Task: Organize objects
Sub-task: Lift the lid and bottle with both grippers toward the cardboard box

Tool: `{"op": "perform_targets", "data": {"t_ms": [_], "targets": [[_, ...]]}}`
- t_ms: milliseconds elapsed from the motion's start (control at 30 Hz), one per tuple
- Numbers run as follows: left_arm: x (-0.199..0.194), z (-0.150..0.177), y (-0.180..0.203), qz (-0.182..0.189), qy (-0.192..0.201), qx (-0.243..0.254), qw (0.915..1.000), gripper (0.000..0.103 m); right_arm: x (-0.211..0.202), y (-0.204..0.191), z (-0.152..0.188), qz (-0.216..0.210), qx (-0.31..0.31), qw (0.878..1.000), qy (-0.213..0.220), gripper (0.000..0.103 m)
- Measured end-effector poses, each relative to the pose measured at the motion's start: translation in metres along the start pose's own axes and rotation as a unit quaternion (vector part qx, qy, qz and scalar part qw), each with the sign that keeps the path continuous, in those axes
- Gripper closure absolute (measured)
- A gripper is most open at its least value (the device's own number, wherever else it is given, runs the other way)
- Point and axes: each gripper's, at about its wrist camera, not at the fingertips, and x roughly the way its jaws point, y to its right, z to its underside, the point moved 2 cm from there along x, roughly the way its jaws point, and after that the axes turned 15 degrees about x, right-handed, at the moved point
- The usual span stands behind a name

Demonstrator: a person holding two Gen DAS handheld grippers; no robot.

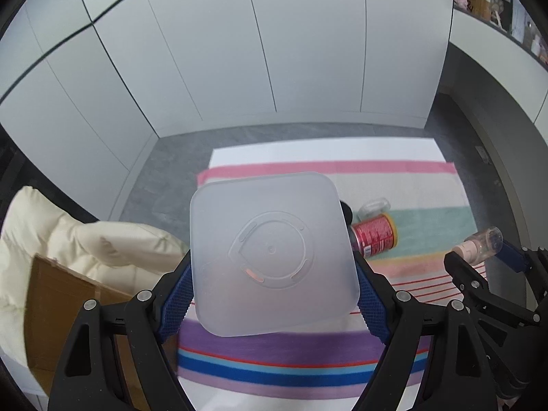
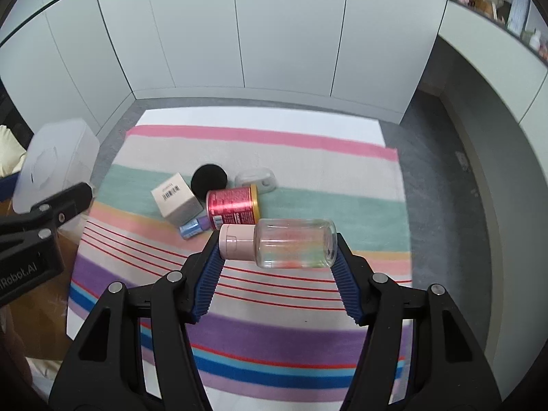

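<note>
My left gripper (image 1: 272, 294) is shut on a frosted square plastic container (image 1: 274, 253), held above the striped rug with its flat base facing the camera. That container (image 2: 56, 164) also shows at the left of the right wrist view. My right gripper (image 2: 277, 257) is shut on a clear bottle with a pink cap (image 2: 277, 243), gripped end to end and lying sideways; the same bottle (image 1: 479, 243) appears at the right of the left wrist view. On the rug lie a red can (image 2: 234, 203), a beige box (image 2: 176, 198), a black round pad (image 2: 209, 178) and a small blue item (image 2: 193, 227).
A striped rug (image 2: 308, 308) covers the grey floor, with white cabinet doors (image 1: 239, 51) behind. A small clear case (image 2: 257, 179) lies by the can. A cardboard box (image 1: 58, 308) and a cream quilt (image 1: 85, 233) sit at the left. A shelf with items (image 2: 513, 10) runs along the right.
</note>
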Motion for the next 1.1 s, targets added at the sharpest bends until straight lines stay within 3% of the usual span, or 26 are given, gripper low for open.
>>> {"op": "perform_targets", "data": {"t_ms": [133, 433, 900, 1100], "targets": [[-0.027, -0.005, -0.009, 0.006, 0.008, -0.004, 0.9999, 0.019, -0.035, 0.008, -0.021, -0.010, -0.004, 1.000, 0.015, 0.040], [-0.080, 0.001, -0.024, 0.003, 0.026, -0.016, 0.9995, 0.019, -0.091, 0.004, -0.028, -0.023, -0.015, 0.999, 0.040, 0.040], [-0.117, 0.043, -0.025, -0.001, 0.030, -0.024, 0.9993, 0.019, -0.129, 0.004, 0.007, -0.038, -0.018, 0.998, 0.037, 0.040], [-0.131, 0.077, -0.029, 0.007, 0.023, -0.039, 0.9989, 0.019, -0.140, 0.009, 0.034, -0.041, -0.005, 0.999, 0.029, 0.040]]}}
